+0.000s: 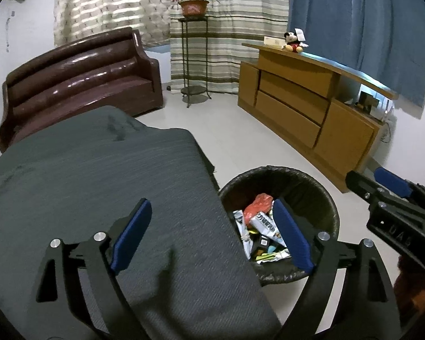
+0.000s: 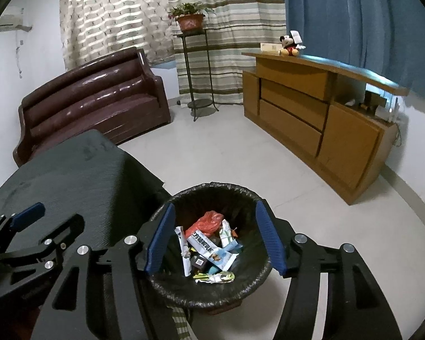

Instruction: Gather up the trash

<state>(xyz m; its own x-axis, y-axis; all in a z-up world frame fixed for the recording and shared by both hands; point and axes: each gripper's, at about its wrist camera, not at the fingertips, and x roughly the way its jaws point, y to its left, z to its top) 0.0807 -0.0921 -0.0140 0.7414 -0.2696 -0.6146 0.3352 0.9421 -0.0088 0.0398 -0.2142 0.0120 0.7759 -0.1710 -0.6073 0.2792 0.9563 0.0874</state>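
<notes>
We're looking down over a worktop (image 1: pixel 99 175) covered w/ dark grey woven cloth, bare where we see it, its far corner at abt 11 o'clock in the right wrist view. Just beside its right edge, on the pale tiled floor (image 2: pixel 226 158), stands a trash bin (image 2: pixel 252 286) lined w/ a black bag. Inside it: a red plastic bag (image 2: pixel 208 221), white and blue snack wrappers (image 2: pixel 212 250) and other small bits, too jumbled to tell apart.

Left tongs (image 1: pixel 209 235) hang w/ blue pads wide apart, nothing between them, one pad over the cloth, the other over the bin's mouth. Right tongs (image 2: pixel 214 239) sit over the bin, pads apart at either side of its opening, clamped on nothing.

Room beyond: a dark brown leather sofa (image 1: pixel 79 85) at 10 o'clock against a white wall. At 12, a potted plant (image 1: pixel 194 2) on a tall metal stand (image 1: pixel 194 56), in front of striped curtains (image 1: pixel 226 14). At 2 o'clock, a light wood cabinet (image 1: pixel 303 107) w/ drawers; a Mickey Mouse plush (image 1: pixel 293 41) sits on its top, blue curtain (image 1: pixel 359 28) behind it.
</notes>
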